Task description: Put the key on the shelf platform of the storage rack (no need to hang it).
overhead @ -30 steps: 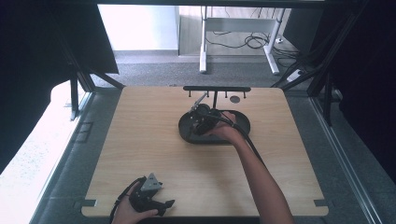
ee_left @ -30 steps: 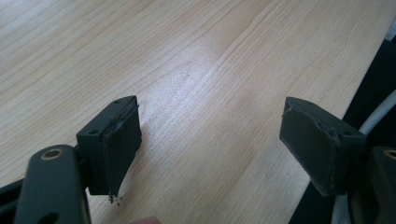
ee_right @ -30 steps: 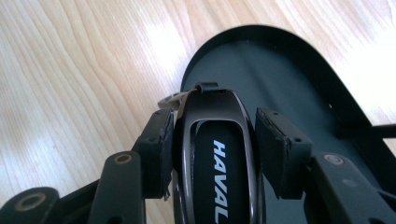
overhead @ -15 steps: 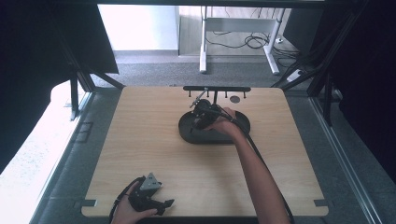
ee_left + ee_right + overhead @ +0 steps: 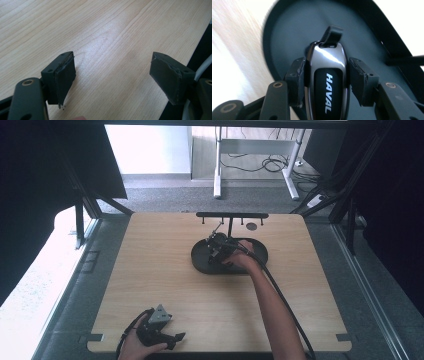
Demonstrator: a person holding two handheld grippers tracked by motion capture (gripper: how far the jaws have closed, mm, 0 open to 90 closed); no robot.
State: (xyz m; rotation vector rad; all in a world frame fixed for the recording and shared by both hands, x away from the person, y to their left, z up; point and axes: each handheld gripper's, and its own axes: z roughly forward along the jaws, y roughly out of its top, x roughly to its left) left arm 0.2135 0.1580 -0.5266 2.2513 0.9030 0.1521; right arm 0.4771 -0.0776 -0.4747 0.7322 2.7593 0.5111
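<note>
Glossy black key fob (image 5: 326,82) with white lettering, black tray (image 5: 287,37), pale wood-grain table (image 5: 105,37).

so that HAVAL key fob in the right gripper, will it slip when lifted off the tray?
Possibly. The key fob has a glossy, rounded shell that tapers toward its loop end, so the right gripper's pads, pressing its curved sides, could let it squirt forward. It looks rigid and likely light for its size. Over the black tray, a drop seems minor.

Light wooden table (image 5: 150,285); black oval tray (image 5: 202,262) on it, toward far edge.
</note>
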